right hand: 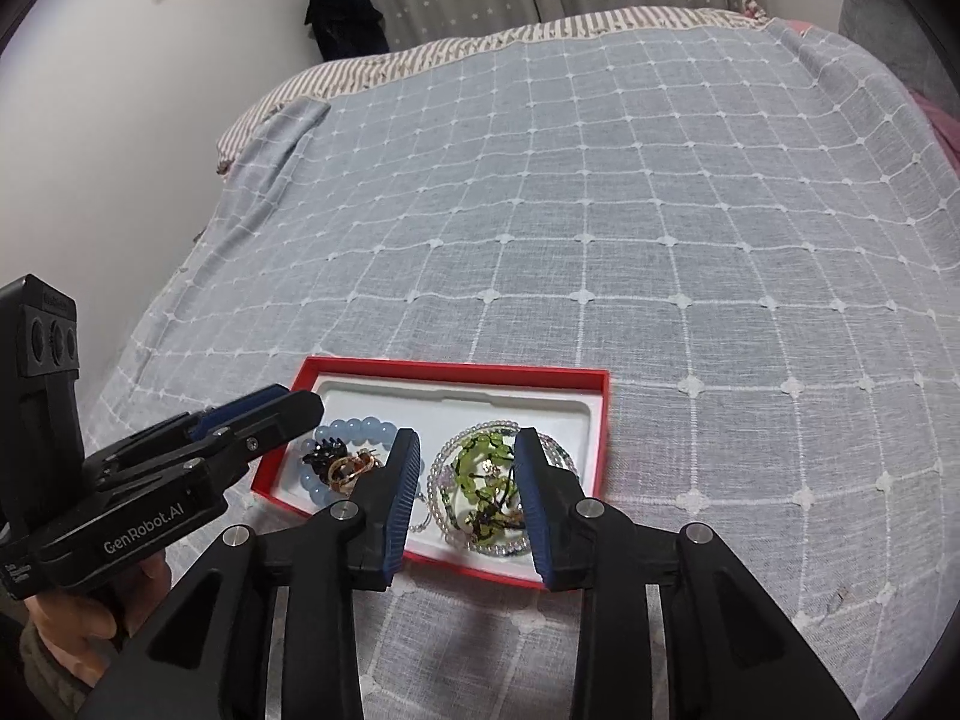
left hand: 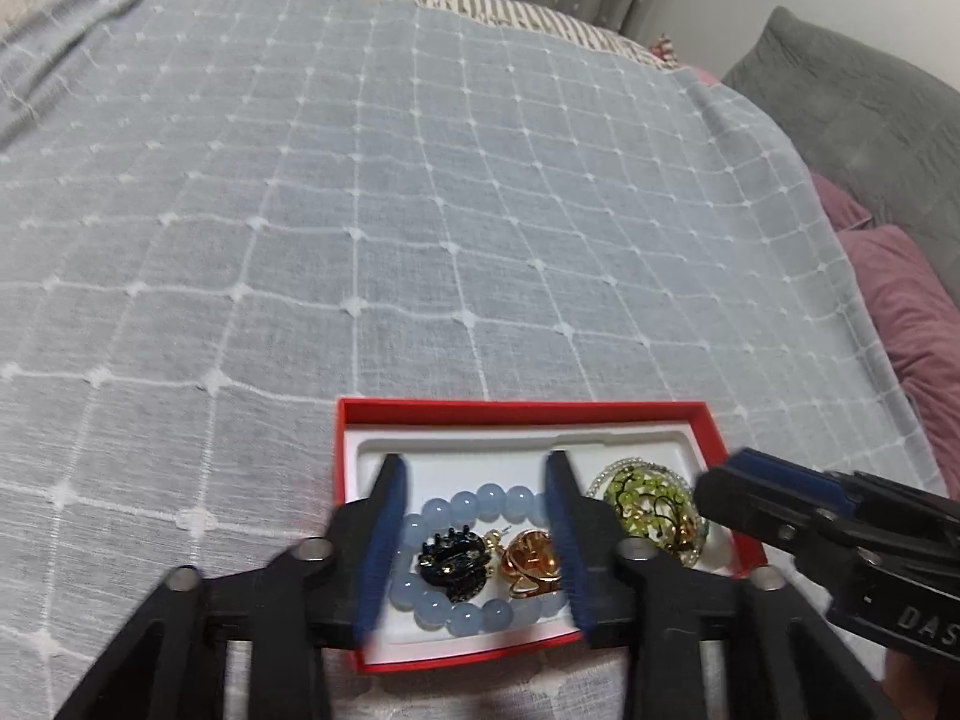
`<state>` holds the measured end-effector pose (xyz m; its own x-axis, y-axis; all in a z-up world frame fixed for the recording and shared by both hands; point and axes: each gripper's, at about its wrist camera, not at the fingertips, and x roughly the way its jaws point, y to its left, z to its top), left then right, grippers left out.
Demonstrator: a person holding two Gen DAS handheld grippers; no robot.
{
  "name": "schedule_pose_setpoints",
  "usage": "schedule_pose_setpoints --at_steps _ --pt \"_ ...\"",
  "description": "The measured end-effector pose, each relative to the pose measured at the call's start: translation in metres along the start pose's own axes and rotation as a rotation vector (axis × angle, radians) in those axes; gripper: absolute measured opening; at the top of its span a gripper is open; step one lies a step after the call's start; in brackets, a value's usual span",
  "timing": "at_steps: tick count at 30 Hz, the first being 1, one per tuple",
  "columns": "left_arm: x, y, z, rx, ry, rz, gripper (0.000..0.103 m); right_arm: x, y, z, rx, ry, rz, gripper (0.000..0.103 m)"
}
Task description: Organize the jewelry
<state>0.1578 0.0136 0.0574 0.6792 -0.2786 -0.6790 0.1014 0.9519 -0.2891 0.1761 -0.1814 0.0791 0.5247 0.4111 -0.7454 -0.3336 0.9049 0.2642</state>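
Note:
A red box [left hand: 516, 409] [right hand: 456, 369] with a white insert lies on the bed. In it lie a pale blue bead bracelet [left hand: 480, 501] [right hand: 354, 427], a black claw clip [left hand: 451, 558] [right hand: 321, 451], a gold piece [left hand: 531, 558] [right hand: 351, 468], and a green bead piece with clear bead strands [left hand: 651, 501] [right hand: 480, 468]. My left gripper [left hand: 477, 465] [right hand: 297, 399] is open and empty above the bracelet and clip. My right gripper [right hand: 468, 441] [left hand: 729, 468] is open and empty above the green piece.
The bed is covered by a light blue cloth with a white grid [left hand: 420, 210] [right hand: 660, 210]. A striped blanket [right hand: 420, 57] lies at the far edge. Purple bedding [left hand: 900, 300] and a grey pillow [left hand: 852, 120] lie to the right. A wall [right hand: 120, 120] stands left.

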Motion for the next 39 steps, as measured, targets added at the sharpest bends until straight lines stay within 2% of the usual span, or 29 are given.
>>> schedule_pose_setpoints --at_steps 4,6,8,11,16,20,27,31,33,39 --pt "-0.013 -0.009 -0.009 0.041 -0.020 0.055 0.051 -0.019 0.001 -0.017 -0.007 -0.019 -0.024 0.044" --pt "-0.021 -0.014 -0.016 0.074 -0.031 0.120 0.058 -0.027 0.003 -0.026 -0.006 -0.022 -0.027 0.045" --pt "-0.031 -0.016 -0.023 0.088 -0.054 0.177 0.070 -0.035 0.007 -0.034 -0.009 -0.036 -0.026 0.047" --pt "-0.053 -0.019 -0.037 0.080 -0.075 0.236 0.082 -0.051 0.019 -0.047 -0.045 -0.068 -0.057 0.051" --pt "-0.083 -0.022 -0.061 0.068 -0.111 0.291 0.091 -0.068 0.033 -0.070 -0.069 -0.079 -0.102 0.055" --pt "-0.093 -0.022 -0.080 0.100 -0.101 0.327 0.093 -0.078 0.037 -0.087 -0.058 -0.085 -0.122 0.055" --pt "-0.112 -0.012 -0.099 0.062 -0.127 0.351 0.095 -0.087 0.048 -0.107 -0.071 -0.094 -0.154 0.064" --pt "-0.121 -0.011 -0.105 0.054 -0.154 0.370 0.099 -0.089 0.054 -0.111 -0.083 -0.099 -0.182 0.076" --pt "-0.122 -0.011 -0.106 0.047 -0.156 0.369 0.099 -0.089 0.055 -0.112 -0.087 -0.097 -0.193 0.077" --pt "-0.113 -0.017 -0.108 0.067 -0.124 0.370 0.099 -0.091 0.052 -0.114 -0.068 -0.087 -0.231 0.090"
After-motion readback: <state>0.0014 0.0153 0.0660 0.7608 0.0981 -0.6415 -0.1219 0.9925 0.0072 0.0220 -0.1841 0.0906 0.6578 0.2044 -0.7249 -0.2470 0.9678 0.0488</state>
